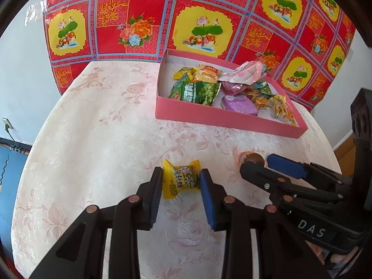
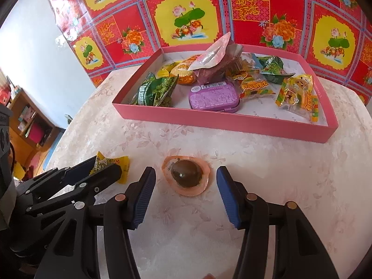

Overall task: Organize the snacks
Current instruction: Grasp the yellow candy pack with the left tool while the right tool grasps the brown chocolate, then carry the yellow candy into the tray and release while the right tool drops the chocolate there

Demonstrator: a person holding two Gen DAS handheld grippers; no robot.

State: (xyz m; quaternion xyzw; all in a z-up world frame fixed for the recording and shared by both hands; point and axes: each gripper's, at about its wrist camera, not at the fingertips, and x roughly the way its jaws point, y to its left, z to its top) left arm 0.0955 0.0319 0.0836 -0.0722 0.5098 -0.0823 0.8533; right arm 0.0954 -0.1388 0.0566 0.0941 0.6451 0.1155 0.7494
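Observation:
A yellow wrapped candy (image 1: pixel 181 179) lies on the pale floral tablecloth (image 1: pixel 104 127). My left gripper (image 1: pixel 181 171) stands open around it, one blue pad close on each side, and the candy rests on the cloth. To its right a peach-rimmed sealed cup with a dark round sweet (image 2: pixel 186 174) sits flat on the cloth. My right gripper (image 2: pixel 186 169) is open and straddles this cup with clear gaps on both sides. In the right wrist view the left gripper (image 2: pixel 107 165) shows at the lower left, over the yellow candy (image 2: pixel 121 165).
A shallow pink box (image 2: pixel 209 121) stands beyond both grippers and holds several snack packets, a purple tin (image 2: pixel 214 97) and a green bag (image 2: pixel 158 90). A red and yellow patterned sheet (image 1: pixel 197 23) hangs behind the table. The two grippers stand close side by side.

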